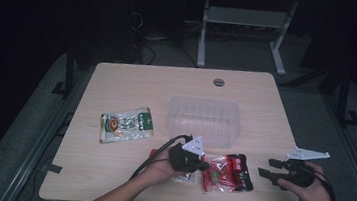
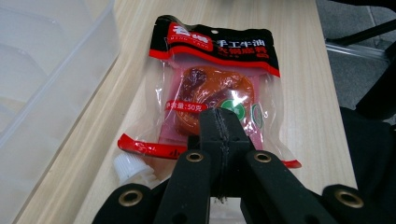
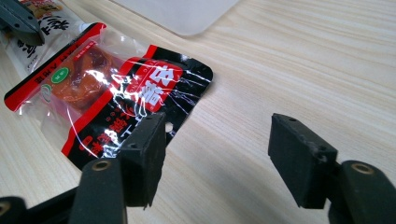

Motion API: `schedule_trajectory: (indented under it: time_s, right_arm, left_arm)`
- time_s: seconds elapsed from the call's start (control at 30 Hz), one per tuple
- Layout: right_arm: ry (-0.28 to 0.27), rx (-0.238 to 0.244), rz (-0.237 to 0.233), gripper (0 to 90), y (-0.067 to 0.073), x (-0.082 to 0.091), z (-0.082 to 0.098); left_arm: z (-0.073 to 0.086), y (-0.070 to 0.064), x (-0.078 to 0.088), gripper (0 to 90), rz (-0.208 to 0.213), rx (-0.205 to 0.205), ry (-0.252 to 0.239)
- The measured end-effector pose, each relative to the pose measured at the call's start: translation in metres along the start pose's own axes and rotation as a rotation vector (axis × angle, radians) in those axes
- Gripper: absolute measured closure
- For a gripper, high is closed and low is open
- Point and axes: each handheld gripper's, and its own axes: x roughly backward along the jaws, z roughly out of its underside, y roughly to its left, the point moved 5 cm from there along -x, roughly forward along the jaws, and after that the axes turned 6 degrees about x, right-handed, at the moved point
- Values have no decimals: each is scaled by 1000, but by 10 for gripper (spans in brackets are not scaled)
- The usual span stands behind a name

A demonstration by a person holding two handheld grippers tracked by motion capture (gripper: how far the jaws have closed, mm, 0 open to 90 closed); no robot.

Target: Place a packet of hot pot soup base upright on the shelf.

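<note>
Two grippers over pale wood table [image 1: 118,79]: left fingers [image 2: 219,135] together, right fingers [image 3: 144,154] apart.

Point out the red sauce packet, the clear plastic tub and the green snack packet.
red sauce packet [image 2: 212,88], left gripper view, red block inside
clear plastic tub [image 1: 202,133], high view, near wall
green snack packet [image 1: 127,125], high view, middle

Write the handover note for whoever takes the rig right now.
Left tool: jaws shut at the near edge of the red sauce packet; whether they pinch the film is unclear.
Right tool: open, holds nothing, beside the packet's black end.
Packet lies flat on the table, in front of the clear plastic bin. Green packet lies left of the bin.
Done: nothing is in the bin.
Left: probably binning both packets.
</note>
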Motion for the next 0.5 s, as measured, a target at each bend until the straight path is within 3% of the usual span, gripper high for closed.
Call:
schedule_trajectory:
  time_s: [0.23,0.5]
  right_arm:
    - [9,-3,-3,340,-3,-3,2]
    - [7,-1,-13,320,0,-2,0]
  left_arm:
    - [8,0,-10,897,4,2,34]
    - [15,0,-14,897,-23,-13,73]
